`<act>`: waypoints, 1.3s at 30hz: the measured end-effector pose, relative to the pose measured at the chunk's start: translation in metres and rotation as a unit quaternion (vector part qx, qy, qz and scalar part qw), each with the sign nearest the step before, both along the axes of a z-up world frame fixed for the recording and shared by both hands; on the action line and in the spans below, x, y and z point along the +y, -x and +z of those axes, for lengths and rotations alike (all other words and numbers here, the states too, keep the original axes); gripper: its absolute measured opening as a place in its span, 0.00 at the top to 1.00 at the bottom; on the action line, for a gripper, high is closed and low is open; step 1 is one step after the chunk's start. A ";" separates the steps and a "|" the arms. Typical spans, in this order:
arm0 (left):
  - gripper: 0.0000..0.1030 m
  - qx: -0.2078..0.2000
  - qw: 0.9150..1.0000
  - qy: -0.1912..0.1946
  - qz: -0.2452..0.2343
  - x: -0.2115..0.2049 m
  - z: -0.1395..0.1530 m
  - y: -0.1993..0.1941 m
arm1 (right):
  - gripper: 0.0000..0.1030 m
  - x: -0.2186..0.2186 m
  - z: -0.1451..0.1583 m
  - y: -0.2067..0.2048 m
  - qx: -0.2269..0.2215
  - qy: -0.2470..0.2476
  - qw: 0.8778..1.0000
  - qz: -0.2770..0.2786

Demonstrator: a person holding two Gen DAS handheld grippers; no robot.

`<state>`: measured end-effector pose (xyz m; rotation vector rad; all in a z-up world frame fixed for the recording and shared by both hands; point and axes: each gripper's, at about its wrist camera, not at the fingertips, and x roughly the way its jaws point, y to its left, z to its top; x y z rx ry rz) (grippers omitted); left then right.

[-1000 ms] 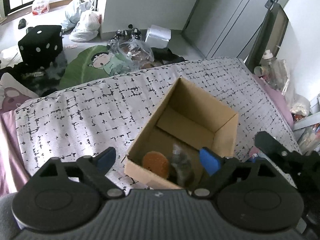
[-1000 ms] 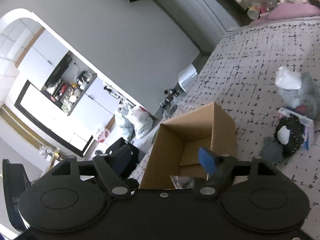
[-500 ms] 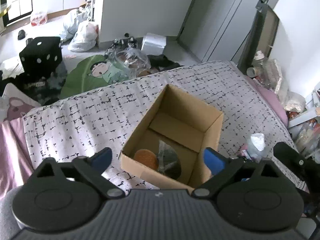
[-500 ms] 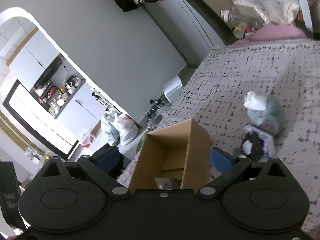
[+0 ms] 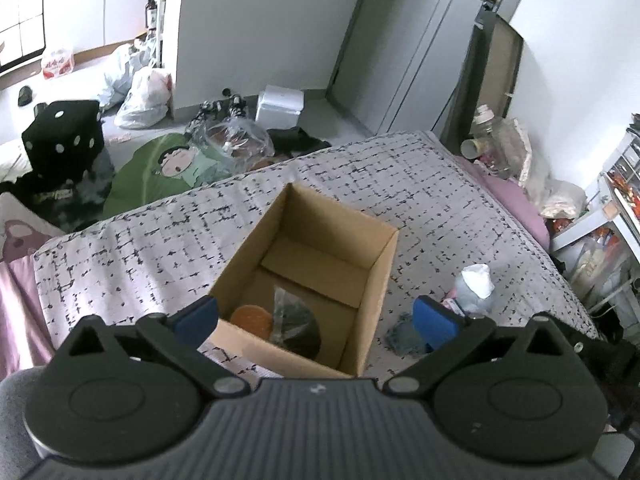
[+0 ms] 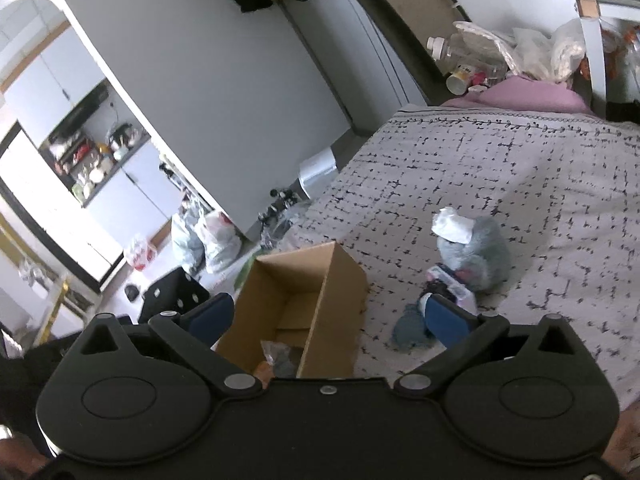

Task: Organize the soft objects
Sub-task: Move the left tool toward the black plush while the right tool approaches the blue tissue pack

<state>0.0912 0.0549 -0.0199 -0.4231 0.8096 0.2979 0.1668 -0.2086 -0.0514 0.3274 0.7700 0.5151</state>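
Observation:
An open cardboard box (image 5: 380, 264) stands on the patterned bed cover; it also shows in the right wrist view (image 6: 340, 280). Inside lie an orange round soft thing (image 5: 250, 317) and a dark item in a clear bag (image 5: 294, 320). To the box's right lie a grey-blue plush with a white tag (image 6: 476, 248), a teal cloth (image 6: 408, 328) and a small packet (image 6: 452, 284). My left gripper (image 5: 316, 320) is open and empty above the box's near side. My right gripper (image 6: 324, 316) is open and empty, above the box's right wall.
The bed cover (image 5: 120, 248) ends at a near-left edge with floor clutter beyond: a black dice cushion (image 5: 64, 136), plastic bags (image 5: 144, 96), a green cushion (image 5: 160, 168). Bottles and bags (image 6: 480, 60) crowd the bed's far corner. A shelf (image 5: 616, 184) stands right.
Both grippers have drawn back and up from the box and opened wider. The bagged dark item now lies in the box. The plush pile has come into view.

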 end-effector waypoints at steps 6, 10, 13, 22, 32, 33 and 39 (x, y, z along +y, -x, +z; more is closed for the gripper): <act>0.00 -0.005 1.000 -0.014 -0.013 -0.016 0.003 -0.004 | 0.00 -0.018 -0.001 -0.003 0.012 0.020 1.000 -0.015; 0.00 0.005 1.000 -0.020 -0.023 -0.030 0.002 -0.010 | 0.00 -0.033 0.000 -0.004 0.015 0.026 0.999 -0.033; 0.00 0.007 0.999 -0.010 -0.036 -0.040 0.001 -0.014 | 0.00 -0.048 -0.003 -0.009 0.027 0.013 0.998 -0.047; 0.00 0.018 0.998 -0.011 -0.062 -0.065 -0.007 -0.031 | 0.00 -0.076 -0.011 -0.021 0.054 -0.032 0.996 -0.063; 0.00 0.048 0.996 0.004 -0.076 -0.083 -0.032 -0.055 | 0.00 -0.095 -0.033 -0.036 0.096 -0.048 0.988 -0.114; 0.00 0.050 0.996 0.009 -0.078 -0.084 -0.035 -0.058 | 0.00 -0.097 -0.036 -0.037 0.101 -0.052 0.986 -0.121; 0.01 0.049 0.994 0.030 -0.097 -0.092 -0.050 -0.076 | 0.14 -0.104 -0.058 -0.049 0.140 -0.070 0.976 -0.150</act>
